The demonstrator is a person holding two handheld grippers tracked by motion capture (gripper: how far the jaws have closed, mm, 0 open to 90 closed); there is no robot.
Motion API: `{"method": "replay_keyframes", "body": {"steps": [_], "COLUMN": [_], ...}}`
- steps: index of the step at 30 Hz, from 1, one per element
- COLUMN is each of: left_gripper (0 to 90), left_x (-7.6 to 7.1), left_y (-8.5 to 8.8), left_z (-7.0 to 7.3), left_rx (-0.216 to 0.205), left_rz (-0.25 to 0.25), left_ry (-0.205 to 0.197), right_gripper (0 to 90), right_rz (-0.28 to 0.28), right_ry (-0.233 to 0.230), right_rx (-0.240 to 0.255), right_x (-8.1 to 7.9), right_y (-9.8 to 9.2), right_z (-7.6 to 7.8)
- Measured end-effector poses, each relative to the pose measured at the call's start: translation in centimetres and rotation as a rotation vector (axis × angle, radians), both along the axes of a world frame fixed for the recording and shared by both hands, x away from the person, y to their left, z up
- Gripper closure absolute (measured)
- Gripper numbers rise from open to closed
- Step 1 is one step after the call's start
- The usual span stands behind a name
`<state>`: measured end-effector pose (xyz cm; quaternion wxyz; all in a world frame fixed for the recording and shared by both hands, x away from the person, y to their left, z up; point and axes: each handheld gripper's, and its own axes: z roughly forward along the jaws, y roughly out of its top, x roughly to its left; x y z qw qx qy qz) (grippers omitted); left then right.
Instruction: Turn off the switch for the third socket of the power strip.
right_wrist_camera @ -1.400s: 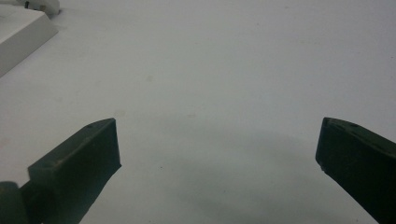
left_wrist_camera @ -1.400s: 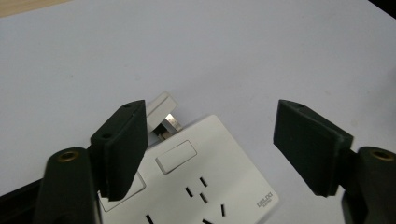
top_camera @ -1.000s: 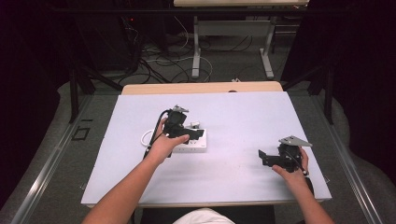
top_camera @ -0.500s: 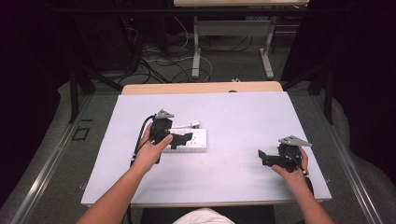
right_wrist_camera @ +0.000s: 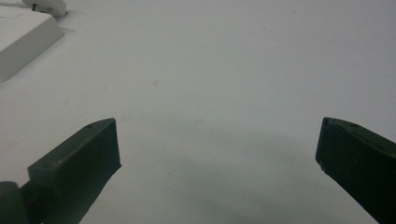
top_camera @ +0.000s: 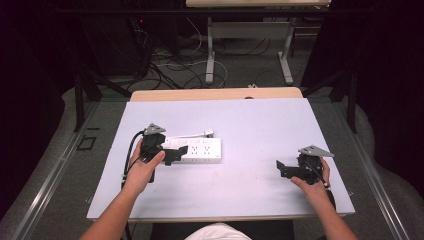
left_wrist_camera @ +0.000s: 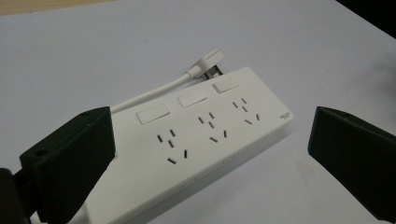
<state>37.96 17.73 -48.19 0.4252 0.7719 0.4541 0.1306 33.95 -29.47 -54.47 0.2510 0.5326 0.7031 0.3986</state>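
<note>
A white power strip (top_camera: pixel 200 149) lies flat on the pale table top (top_camera: pixel 260 120), left of centre. It has three switches and three socket groups, and its white cord ends in a plug (top_camera: pixel 208 133) just behind it. My left gripper (top_camera: pixel 175 154) hovers over the strip's left end, held in a hand. In the left gripper view the strip (left_wrist_camera: pixel 196 140) lies between and beyond the wide-open jaws of the left gripper (left_wrist_camera: pixel 212 135), with the plug (left_wrist_camera: pixel 210 64) at its far side. My right gripper (top_camera: pixel 281 170) rests at the front right, open over bare table (right_wrist_camera: pixel 215 140).
The strip's corner (right_wrist_camera: pixel 23 32) shows at the upper left of the right gripper view. A wooden table edge (top_camera: pixel 215 94) runs behind the pale top. Beyond it are metal desk legs (top_camera: pixel 210 55) and loose cables (top_camera: pixel 170 70) on the floor.
My left gripper has slid left along the power strip, from over its middle to its left end. The strip and the right gripper have stayed put.
</note>
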Motion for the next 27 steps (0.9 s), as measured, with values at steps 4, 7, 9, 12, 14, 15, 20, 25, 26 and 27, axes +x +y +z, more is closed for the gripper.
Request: {"method": "replay_keyframes", "body": {"steps": [4,7,9,12,14,15,20,25,26,27], "left_gripper": [0.9,1.1,1.2,1.4,1.4,1.4,1.6,1.7,1.7,1.8], "left_x": [-0.6,-1.1,-1.5,-1.9,-2.1,-2.3,-2.9,-3.3,-3.4,-3.5], "left_y": [1.4,2.5,3.1,4.0,4.6,4.8,6.2,7.6,7.8,8.0], "left_z": [-0.3,-0.5,-0.7,-1.0,-1.3,-1.5,-2.3,-3.2,-3.4,-3.6], "left_rx": [-0.013,-0.022,-0.032,-0.032,-0.034,-0.042,-0.057,-0.053,-0.05,-0.052], "left_rz": [0.036,0.068,0.085,0.101,0.121,0.132,0.177,0.213,0.216,0.225], "left_ry": [-0.005,-0.019,-0.007,-0.007,-0.013,-0.011,-0.007,0.008,0.015,0.014], "right_gripper": [0.0,0.0,0.0,0.0,0.0,0.0,0.0,0.0,0.0,0.0], "right_rz": [-0.003,-0.001,-0.003,-0.002,-0.002,0.001,0.002,-0.001,-0.001,-0.002], "right_ry": [0.0,-0.001,-0.001,-0.002,-0.002,-0.006,-0.006,-0.003,-0.004,-0.003], "right_rx": [-0.004,-0.006,-0.004,-0.001,-0.002,-0.006,-0.007,-0.001,-0.002,-0.001], "right_x": [0.0,0.0,0.0,0.0,0.0,0.0,0.0,0.0,0.0,0.0], "right_y": [0.0,0.0,0.0,0.0,0.0,0.0,0.0,0.0,0.0,0.0], "right_z": [0.0,0.0,0.0,0.0,0.0,0.0,0.0,0.0,0.0,0.0]}}
